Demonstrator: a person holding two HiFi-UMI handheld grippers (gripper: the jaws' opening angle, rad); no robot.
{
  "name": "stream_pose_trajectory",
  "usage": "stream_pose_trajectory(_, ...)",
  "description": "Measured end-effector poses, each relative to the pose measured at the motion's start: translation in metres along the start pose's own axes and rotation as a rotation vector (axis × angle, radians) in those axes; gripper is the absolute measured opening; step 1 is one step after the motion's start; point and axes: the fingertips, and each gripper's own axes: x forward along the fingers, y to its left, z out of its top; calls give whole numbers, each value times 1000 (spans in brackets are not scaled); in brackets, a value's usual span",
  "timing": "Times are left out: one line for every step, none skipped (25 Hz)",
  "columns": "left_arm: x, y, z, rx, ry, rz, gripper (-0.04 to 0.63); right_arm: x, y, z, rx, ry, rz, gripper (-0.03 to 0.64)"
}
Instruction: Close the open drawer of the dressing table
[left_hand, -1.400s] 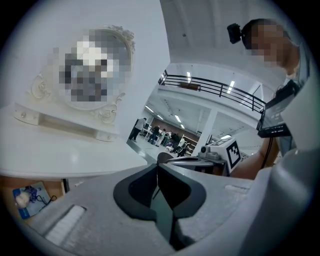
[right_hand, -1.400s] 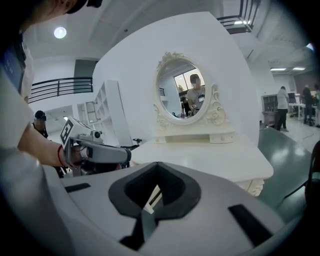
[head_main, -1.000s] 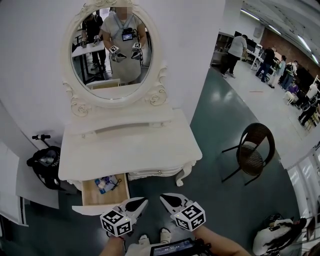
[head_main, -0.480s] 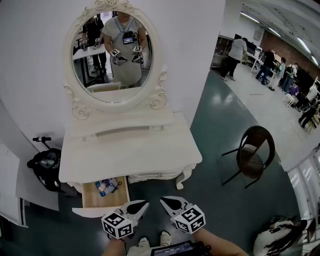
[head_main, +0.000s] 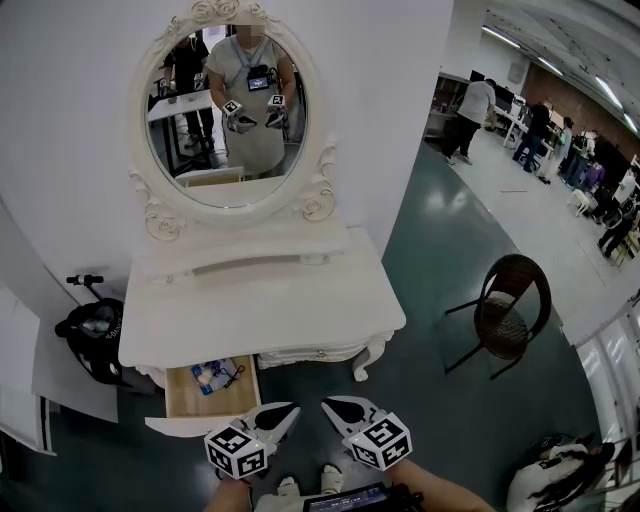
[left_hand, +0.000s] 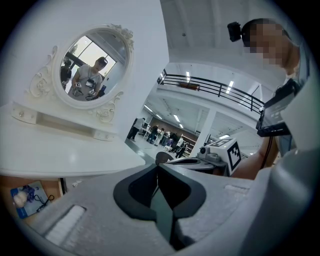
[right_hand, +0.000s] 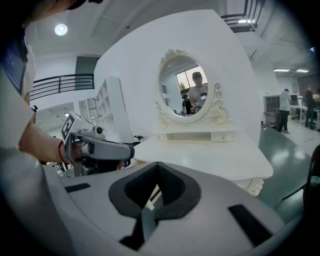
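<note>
Here's where things stand: the drawer (head_main: 215, 402) is wide open, pulled out from the near left of the dressing table (head_main: 260, 310), and a blue packet (head_main: 208, 370) lies on its wooden floor. Nothing of the closing is done yet. The left gripper (head_main: 285, 410) hangs just right of the drawer's near front edge with its fingers pressed together and nothing between them. Just beside it is the right gripper (head_main: 333, 407), pinched tight too and equally empty, pointing at the table's near edge. Neither touches the drawer. By my reading, the whole job remains: get a gripper against that front panel and push it all the way in, flush under the tabletop.
</note>
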Motion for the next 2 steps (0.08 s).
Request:
stream_pose_trajectory(0,1,0,0,1,0,9,0,0,0,-1,1,0,14)
stream_pose_trajectory(1,1,0,0,1,0,9,1,0,0,-2,1,0,14)
